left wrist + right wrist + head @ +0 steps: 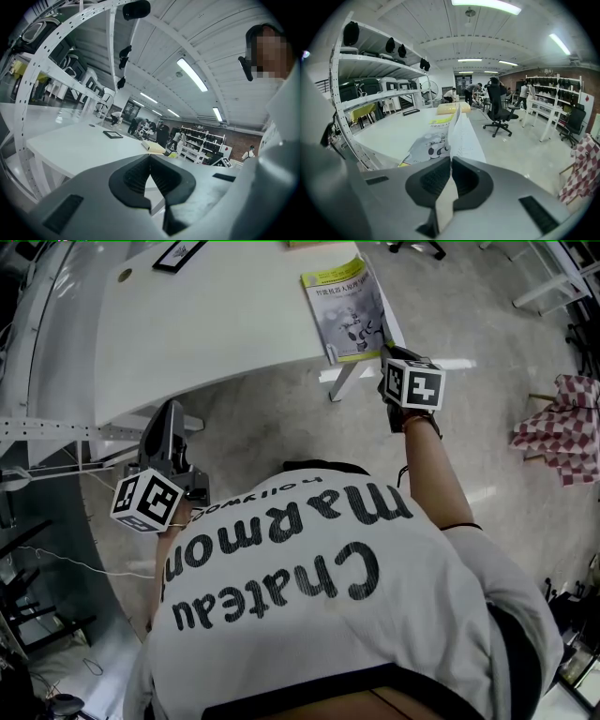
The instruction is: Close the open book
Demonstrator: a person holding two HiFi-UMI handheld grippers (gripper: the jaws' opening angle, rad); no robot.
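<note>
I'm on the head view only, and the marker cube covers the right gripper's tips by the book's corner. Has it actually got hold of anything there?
Observer: Yes. The right gripper view shows the right gripper shut on a white page of the book. The page stands up on edge between the jaws, beside the printed cover.
Operator: And the left one, is it carrying anything?
Observer: No. In the left gripper view the left gripper has its jaws together with nothing between them, and it is held clear of the table.
</note>
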